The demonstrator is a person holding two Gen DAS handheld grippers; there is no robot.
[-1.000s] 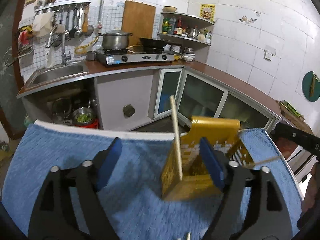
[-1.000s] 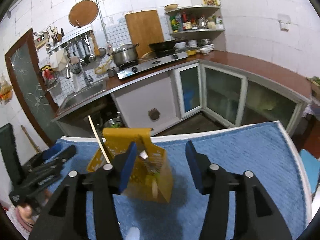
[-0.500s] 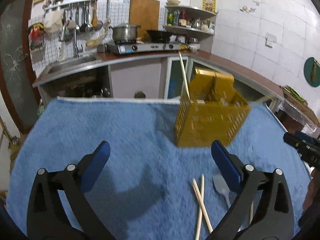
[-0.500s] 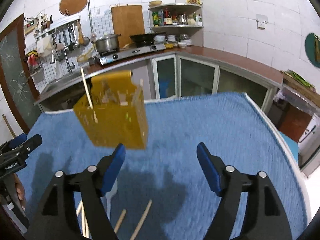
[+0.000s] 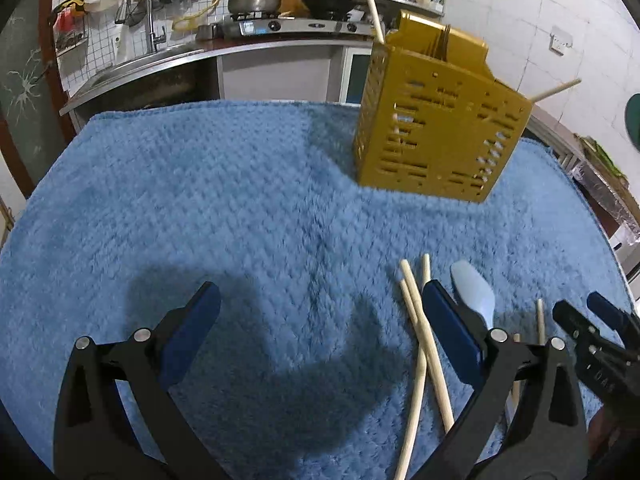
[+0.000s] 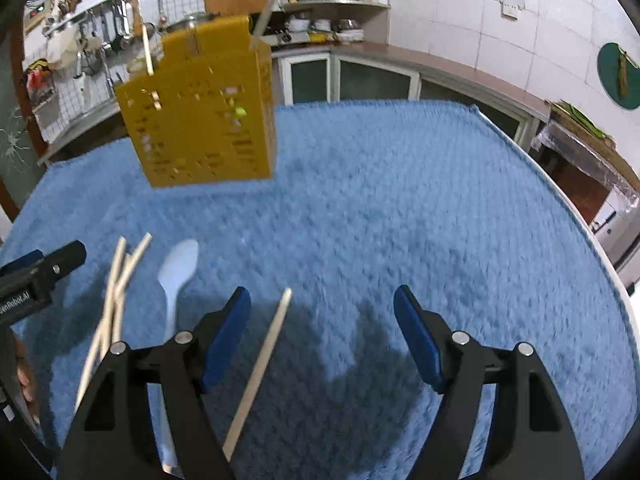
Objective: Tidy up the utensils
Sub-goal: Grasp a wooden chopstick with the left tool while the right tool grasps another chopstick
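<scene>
Item 1. Yellow slotted caddy [image 5: 436, 128]: upright at the far side of the blue fleece cloth [image 5: 240, 208]; two chopsticks already stand in it, one slanting out of the top [image 5: 374, 10], one leaning off the right corner [image 5: 554, 90]

Item 2. Loose chopsticks: a crossed pair [image 5: 422, 344] lying on the cloth near the left gripper's right finger; a single stick [image 6: 260, 364] lying just inside the right gripper's left finger, one end pointing toward the caddy

Item 3. Pale spoon [image 6: 176, 276]: flat on the cloth between the crossed pair and the single stick, bowl toward the caddy

Item 4. Left gripper [image 5: 320, 332]: jaws spread wide, nothing held, hovering over bare cloth

Item 5. Right gripper [image 6: 322, 328]: jaws spread wide, nothing held, poised above the single stick

Step in hand, as judged: between placements, choosing the next loose utensil; roughly part-way, four pieces outstanding

Next move, as judged: lower one gripper over a stick or the spoon handle, centre it between the pads, close, lift, carry to the caddy and drop it in upright. The thin sticks lie low in the soft pile, so the grasp calls for a low approach
</scene>
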